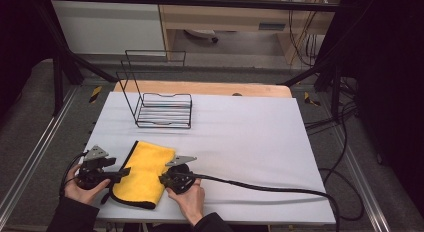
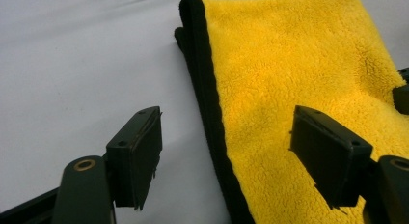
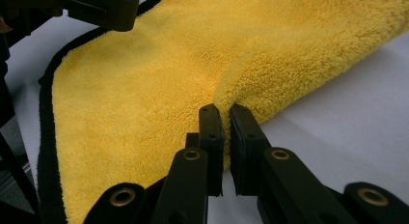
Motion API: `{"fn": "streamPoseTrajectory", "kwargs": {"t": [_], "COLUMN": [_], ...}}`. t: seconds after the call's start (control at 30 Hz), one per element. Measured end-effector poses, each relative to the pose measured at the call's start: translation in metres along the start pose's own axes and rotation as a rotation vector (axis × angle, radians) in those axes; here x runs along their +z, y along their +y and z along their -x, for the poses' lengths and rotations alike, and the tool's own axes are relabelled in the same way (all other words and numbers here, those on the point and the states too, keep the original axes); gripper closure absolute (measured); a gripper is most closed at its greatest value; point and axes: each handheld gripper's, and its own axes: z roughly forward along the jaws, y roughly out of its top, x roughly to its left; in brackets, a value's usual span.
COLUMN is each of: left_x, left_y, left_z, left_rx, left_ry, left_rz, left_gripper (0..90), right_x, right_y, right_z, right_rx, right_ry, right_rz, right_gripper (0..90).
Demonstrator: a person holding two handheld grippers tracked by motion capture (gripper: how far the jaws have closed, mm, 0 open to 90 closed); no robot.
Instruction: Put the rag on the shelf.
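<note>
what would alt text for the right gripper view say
The right gripper pinches a raised fold at the edge of a fluffy yellow towel, its two black jaws closed on the fabric. The towel has a black border and lies on a white table. The other gripper shows at the top left, over the towel's far edge.

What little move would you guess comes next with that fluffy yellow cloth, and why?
Probably closing the left hand-held gripper on the black-trimmed edge of the fluffy yellow cloth. Its jaws stand open astride that edge, while the right hand-held gripper is shut on a pinched fold of the opposite edge.
</note>
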Motion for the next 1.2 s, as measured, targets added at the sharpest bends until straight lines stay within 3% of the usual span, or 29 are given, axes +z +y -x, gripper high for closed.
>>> {"fn": "streamPoseTrajectory", "kwargs": {"t": [0.23,0.5,0.57,0.83,0.93,1.07,1.1,1.13,1.2], "left_x": [0.0,0.002,0.004,0.009,0.011,0.012,0.013,0.013,0.014], "left_y": [0.0,0.004,0.004,0.006,0.005,0.005,0.005,0.005,0.007], "left_z": [0.002,0.013,0.016,0.024,0.025,0.025,0.026,0.026,0.026], "left_rx": [-0.001,0.029,0.035,0.064,0.063,0.072,0.092,0.117,0.09], "left_ry": [-0.021,-0.044,-0.061,-0.101,-0.124,-0.125,-0.121,-0.109,-0.122], "left_rz": [0.007,0.019,0.014,0.025,0.021,0.02,0.028,0.045,0.026], "left_gripper": [25.7,20.4,20.2,20.7,21.9,27.7,27.7,27.7,27.8], "right_x": [-0.015,-0.047,-0.058,-0.063,-0.066,-0.079,-0.085,-0.085,-0.09], "right_y": [0.009,0.005,0.001,-0.006,-0.007,-0.004,-0.003,-0.003,-0.002], "right_z": [0.006,0.031,0.043,0.061,0.065,0.075,0.082,0.082,0.089], "right_rx": [-0.013,-0.031,-0.043,-0.098,-0.13,-0.147,-0.151,-0.151,-0.138], "right_ry": [-0.003,-0.038,-0.046,-0.05,-0.056,-0.065,-0.078,-0.078,-0.081], "right_rz": [-0.01,-0.063,-0.084,-0.098,-0.068,0.001,0.033,0.033,0.05], "right_gripper": [85.7,85.5,85.3,81.4,70.3,48.5,39.9,39.9,32.2]}}
